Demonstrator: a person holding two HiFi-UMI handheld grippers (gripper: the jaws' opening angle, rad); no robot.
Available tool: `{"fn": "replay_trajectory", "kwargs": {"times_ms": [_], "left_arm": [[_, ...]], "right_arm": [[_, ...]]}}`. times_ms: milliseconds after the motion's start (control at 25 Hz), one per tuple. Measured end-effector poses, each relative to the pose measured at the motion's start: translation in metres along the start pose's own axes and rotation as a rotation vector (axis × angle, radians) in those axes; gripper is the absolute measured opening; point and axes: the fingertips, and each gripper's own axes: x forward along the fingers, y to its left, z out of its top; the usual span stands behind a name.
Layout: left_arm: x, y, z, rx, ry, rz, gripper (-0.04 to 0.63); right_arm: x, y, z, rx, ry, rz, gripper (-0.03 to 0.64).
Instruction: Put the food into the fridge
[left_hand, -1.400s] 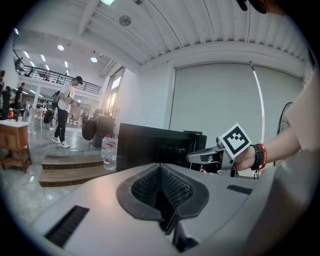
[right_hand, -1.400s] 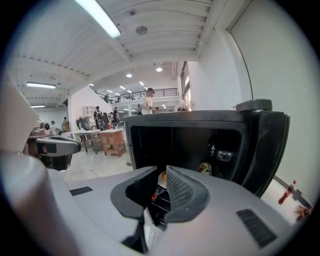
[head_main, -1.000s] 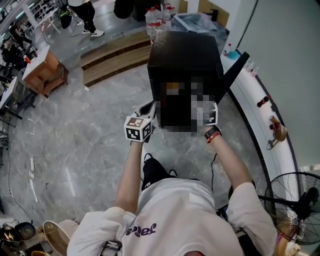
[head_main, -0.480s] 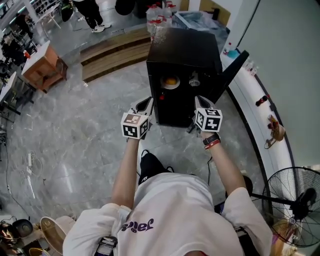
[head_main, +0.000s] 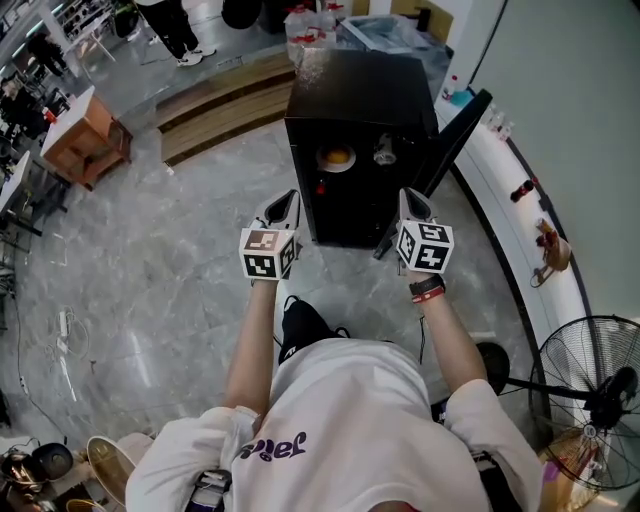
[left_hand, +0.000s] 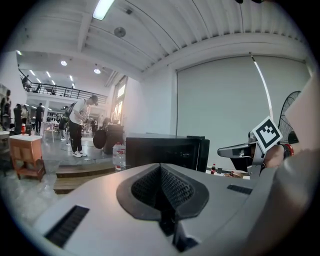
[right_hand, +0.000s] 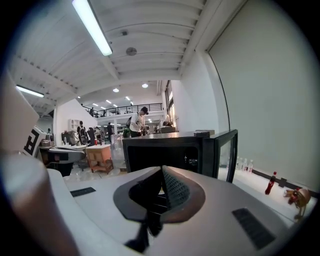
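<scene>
The black fridge (head_main: 350, 100) was seen standing on the grey stone floor (head_main: 150, 270), its door (head_main: 455, 130) swung wide open to the right. And the food (head_main: 339, 156) was already in there: an orange lump was seen on a pale dish (head_main: 322, 161) on the upper shelf, towards the left. Just beside it on the right a small clear item (head_main: 384, 155) was made out, too small to be named.

Both tools were held out in front of the open fridge, short of it and touching nothing. The left gripper (head_main: 288, 200) was held off the fridge's left front corner, and its marker cube (head_main: 265, 253) was turned up to the head view. The right gripper (head_main: 408, 198) was held below the open door, with its own cube (head_main: 425, 247) just above a red wristband (head_main: 425, 292).

In the left gripper view the ribbed pads (left_hand: 175, 187) were shown pressed together, with nothing caught between them and the fridge straight ahead. The same was shown on the right: the pads (right_hand: 175, 187) were shut tight on nothing, and the dark fridge interior and glass door were framed beyond.

Around the edges, a wooden table (head_main: 85, 135) was noted at far left, a fan (head_main: 590, 390) at lower right, and a red bottle (right_hand: 270, 183) on the white ledge (head_main: 530, 240) by the wall. A person (left_hand: 79, 125) was seen standing far back in the hall.
</scene>
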Motion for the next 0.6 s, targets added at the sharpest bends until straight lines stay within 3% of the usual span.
{"fn": "replay_trajectory", "kwargs": {"times_ms": [400, 600], "left_arm": [[-0.021, -0.006, 0.014, 0.019, -0.094, 0.083, 0.02], [-0.024, -0.015, 0.013, 0.0, -0.103, 0.07, 0.018]], "right_arm": [[-0.03, -0.008, 0.006, 0.029, -0.072, -0.033, 0.014], [-0.036, -0.002, 0.006, 0.026, -0.09, -0.031, 0.014]]}}
